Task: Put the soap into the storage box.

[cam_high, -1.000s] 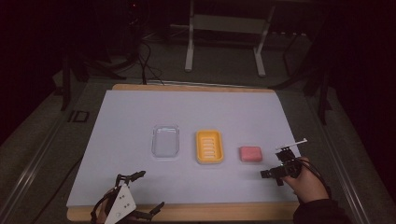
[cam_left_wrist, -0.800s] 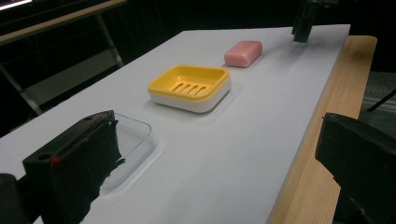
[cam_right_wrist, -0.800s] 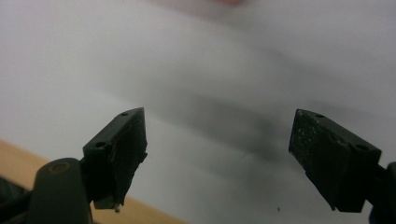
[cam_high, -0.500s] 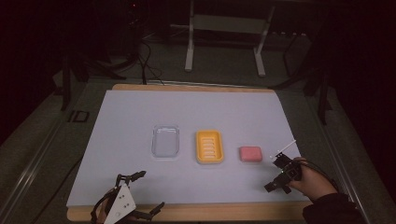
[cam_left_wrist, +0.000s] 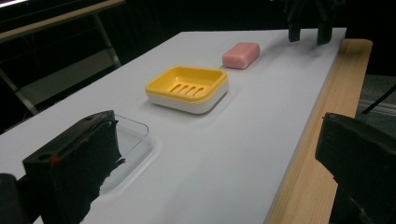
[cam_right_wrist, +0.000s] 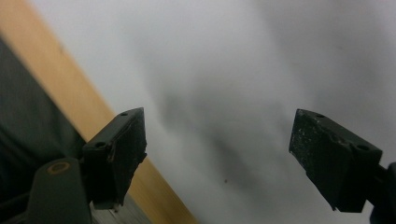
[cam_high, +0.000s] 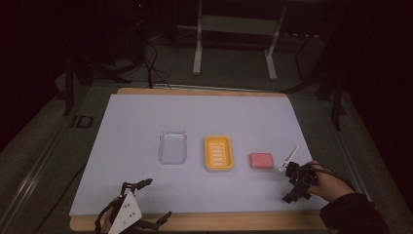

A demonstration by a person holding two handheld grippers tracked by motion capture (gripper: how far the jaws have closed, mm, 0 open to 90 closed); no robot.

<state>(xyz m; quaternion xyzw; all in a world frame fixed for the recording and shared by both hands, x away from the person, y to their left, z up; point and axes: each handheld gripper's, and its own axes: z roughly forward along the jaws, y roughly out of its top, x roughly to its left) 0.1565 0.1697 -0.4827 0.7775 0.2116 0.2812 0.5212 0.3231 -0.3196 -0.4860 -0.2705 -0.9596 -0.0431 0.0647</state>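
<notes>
A pink soap bar [cam_high: 261, 160] lies right of a yellow soap dish [cam_high: 218, 153], and a clear plastic tray [cam_high: 173, 147] lies left of the dish. All three are in a row mid-table. My right gripper [cam_high: 294, 187] is held by a hand right of the soap, tipped down at the white table, open and holding nothing. Its own view shows the open right gripper [cam_right_wrist: 219, 158] over bare white surface. My left gripper [cam_high: 155, 202] rests open at the front left edge. From the left gripper [cam_left_wrist: 215, 177] I see the tray [cam_left_wrist: 133, 140], dish [cam_left_wrist: 187, 88], soap [cam_left_wrist: 241, 55] and the right gripper [cam_left_wrist: 308, 28] beyond.
The white mat [cam_high: 195, 117] covers a wooden table whose bare front strip [cam_high: 219, 222] runs along the near edge. Dark floor, cables and a metal stand [cam_high: 234, 44] lie beyond the far edge.
The right gripper has drawn back from beside the soap toward the front edge and tipped its jaws downward. The left gripper and the three objects have not moved.
</notes>
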